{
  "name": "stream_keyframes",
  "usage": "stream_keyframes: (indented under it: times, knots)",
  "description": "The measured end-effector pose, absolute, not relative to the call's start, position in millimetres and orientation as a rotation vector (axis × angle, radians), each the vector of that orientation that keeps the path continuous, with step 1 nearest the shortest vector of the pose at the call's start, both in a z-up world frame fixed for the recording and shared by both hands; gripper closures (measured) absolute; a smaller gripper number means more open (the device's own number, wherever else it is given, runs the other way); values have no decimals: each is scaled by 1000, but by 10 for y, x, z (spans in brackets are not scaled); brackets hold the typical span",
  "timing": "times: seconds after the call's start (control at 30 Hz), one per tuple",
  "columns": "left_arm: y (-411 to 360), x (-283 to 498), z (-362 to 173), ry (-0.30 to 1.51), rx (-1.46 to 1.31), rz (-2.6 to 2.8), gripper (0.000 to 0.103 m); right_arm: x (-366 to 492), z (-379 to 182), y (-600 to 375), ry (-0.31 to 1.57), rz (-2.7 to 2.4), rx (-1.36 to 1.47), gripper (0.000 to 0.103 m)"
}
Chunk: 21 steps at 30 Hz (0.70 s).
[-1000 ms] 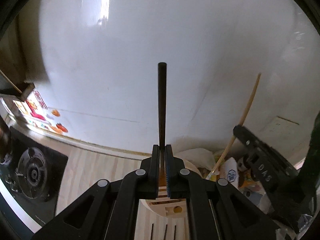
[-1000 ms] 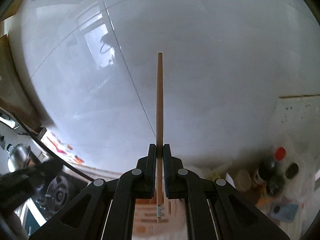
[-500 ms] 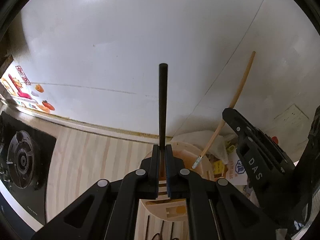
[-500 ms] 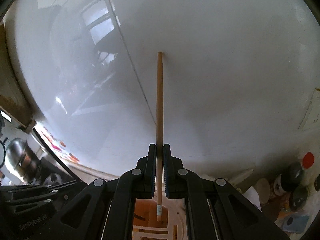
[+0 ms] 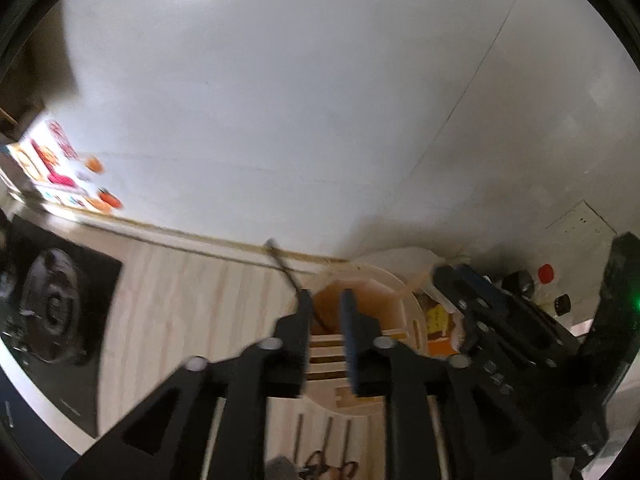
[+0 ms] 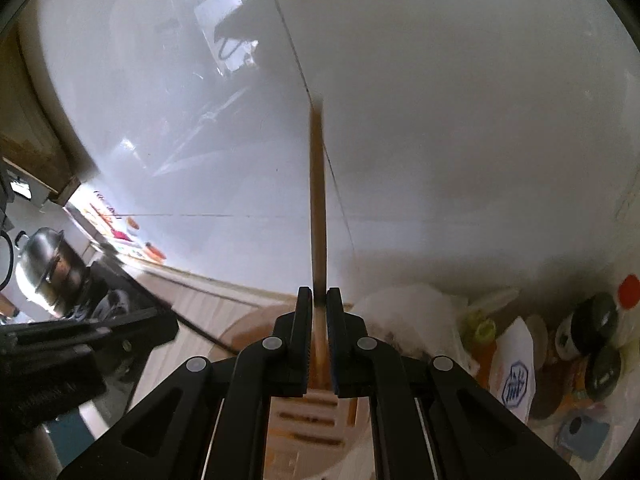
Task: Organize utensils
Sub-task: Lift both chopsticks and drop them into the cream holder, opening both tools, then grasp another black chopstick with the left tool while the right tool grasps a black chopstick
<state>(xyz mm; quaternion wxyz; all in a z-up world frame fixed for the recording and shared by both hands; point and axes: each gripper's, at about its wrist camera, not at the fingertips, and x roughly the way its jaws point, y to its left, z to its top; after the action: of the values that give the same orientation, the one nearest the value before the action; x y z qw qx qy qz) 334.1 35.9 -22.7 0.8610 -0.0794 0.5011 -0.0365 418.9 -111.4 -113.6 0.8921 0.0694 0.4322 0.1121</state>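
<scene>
The black chopstick (image 5: 285,270) is seen leaning in the wooden utensil holder (image 5: 404,300). The left gripper (image 5: 326,300) is opening, empty. The right gripper (image 6: 319,300) is opening around the wooden chopstick (image 6: 318,200).

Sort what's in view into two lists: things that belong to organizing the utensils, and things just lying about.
Part of the job:
- black chopstick, leaning in the holder
- wooden chopstick, between the right gripper's opening jaws
- wooden utensil holder
- left gripper, opening, pads clear of the black chopstick

Lying about:
- gas burner
- metal pot
- red-capped bottle
- white plastic bag
</scene>
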Motion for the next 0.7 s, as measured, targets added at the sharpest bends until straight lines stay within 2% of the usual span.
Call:
stream_keyframes:
  times: [0.03, 0.1, 0.17, 0.2, 0.23, 0.27, 0.47, 0.53, 0.6, 0.7]
  knots:
    - [379, 3286, -152, 1024, -157, -68, 48, 4133, -1101, -1166, 896, 229, 154, 75]
    - [449, 3170, -44, 974, -151, -39, 27, 4053, -1039, -1238, 887, 215, 168, 66]
    - [508, 3034, 17, 925, -142, -12, 24, 3931, -949, -1354, 879, 186, 178, 64]
    - [539, 2981, 20, 910, -142, 2, 20, 3872, -923, -1379, 876, 168, 176, 59]
    - [585, 2923, 4, 895, -146, 12, 8, 3775, -900, -1442, 868, 149, 176, 56]
    - [616, 2849, -5, 880, -155, 15, 1, 3707, -874, -1414, 864, 136, 176, 51]
    - [648, 2414, -300, 884, -155, 39, 0, 3182, -823, -1647, 837, 55, 189, 32]
    - [656, 2327, -467, 912, -153, 44, 0, 2997, -875, -1732, 832, 48, 221, 20]
    - [600, 2243, -625, 944, -143, 48, 0, 2900, -911, -1762, 830, 45, 227, 13]
    - [530, 2114, -930, 1008, -97, 97, 0, 2737, -1077, -1759, 858, 23, 212, 13]
